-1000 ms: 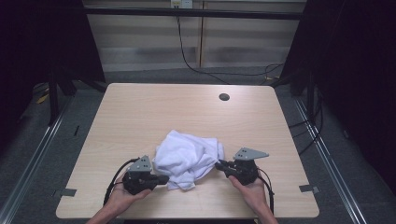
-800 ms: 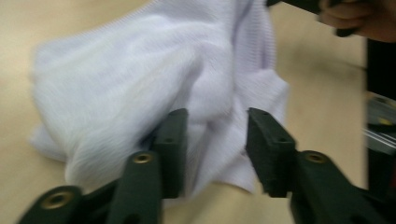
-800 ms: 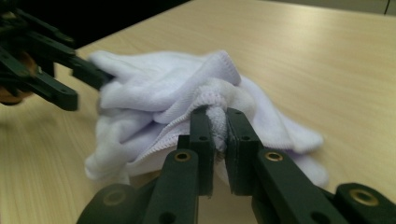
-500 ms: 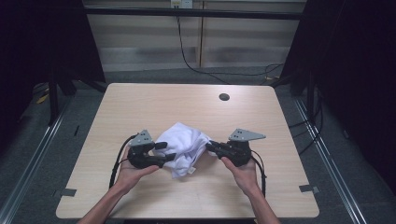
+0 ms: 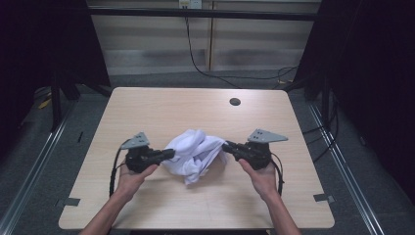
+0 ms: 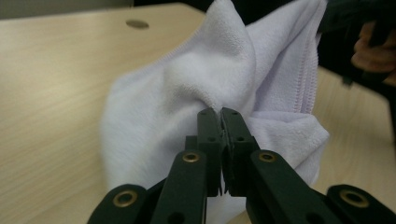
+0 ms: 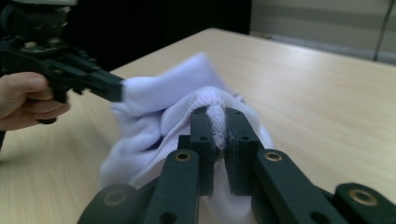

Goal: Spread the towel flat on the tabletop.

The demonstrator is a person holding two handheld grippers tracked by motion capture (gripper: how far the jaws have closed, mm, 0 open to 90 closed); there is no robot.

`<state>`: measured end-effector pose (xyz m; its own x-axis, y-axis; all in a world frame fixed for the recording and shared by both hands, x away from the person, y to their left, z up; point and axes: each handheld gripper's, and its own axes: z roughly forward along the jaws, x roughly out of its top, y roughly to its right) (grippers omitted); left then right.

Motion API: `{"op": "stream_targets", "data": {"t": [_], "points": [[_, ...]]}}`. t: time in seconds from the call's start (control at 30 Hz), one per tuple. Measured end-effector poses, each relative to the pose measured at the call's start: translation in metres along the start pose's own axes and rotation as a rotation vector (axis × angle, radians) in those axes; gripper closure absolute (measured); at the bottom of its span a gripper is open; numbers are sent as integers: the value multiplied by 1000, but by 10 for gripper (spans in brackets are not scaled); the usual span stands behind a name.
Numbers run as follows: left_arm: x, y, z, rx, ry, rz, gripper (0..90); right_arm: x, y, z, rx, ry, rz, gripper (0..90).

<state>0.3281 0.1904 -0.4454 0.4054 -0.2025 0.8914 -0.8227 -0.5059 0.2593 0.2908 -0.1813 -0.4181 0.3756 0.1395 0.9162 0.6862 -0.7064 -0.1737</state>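
Near the table's (image 5: 147, 107) middle, both grippers, left (image 5: 169, 154) and right (image 5: 226, 145), pinch the white towel (image 5: 193, 154); left jaws just closed, thin grip may slip.

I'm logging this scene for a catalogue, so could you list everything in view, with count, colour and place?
towel: one, white, bunched and lifted between the two grippers over the near middle of the table
table: one, light wood, centre of the high view
hole: one, dark, round, in the tabletop toward its far right
cables: several, black, on the floor and wall beyond the table
tape marks: two, grey, at the table's near left and near right edges
left gripper: one, black, shut on the towel's left side
right gripper: one, black, shut on a fold at the towel's right side
hands: two, each holding a gripper, coming in from the near edge
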Motion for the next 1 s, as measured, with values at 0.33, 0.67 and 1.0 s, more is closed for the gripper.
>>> {"op": "stream_targets", "data": {"t": [0.33,0.67,1.0], "points": [[2,-30,-56,116,111,-100,881,56,21,-51,-141,140,-24,839],[-14,-32,-59,146,44,-111,707,63,26,-61,-147,177,-24,852],[-4,-10,-21,80,-12,-42,438,11,7,1,24,47,13,852]]}}
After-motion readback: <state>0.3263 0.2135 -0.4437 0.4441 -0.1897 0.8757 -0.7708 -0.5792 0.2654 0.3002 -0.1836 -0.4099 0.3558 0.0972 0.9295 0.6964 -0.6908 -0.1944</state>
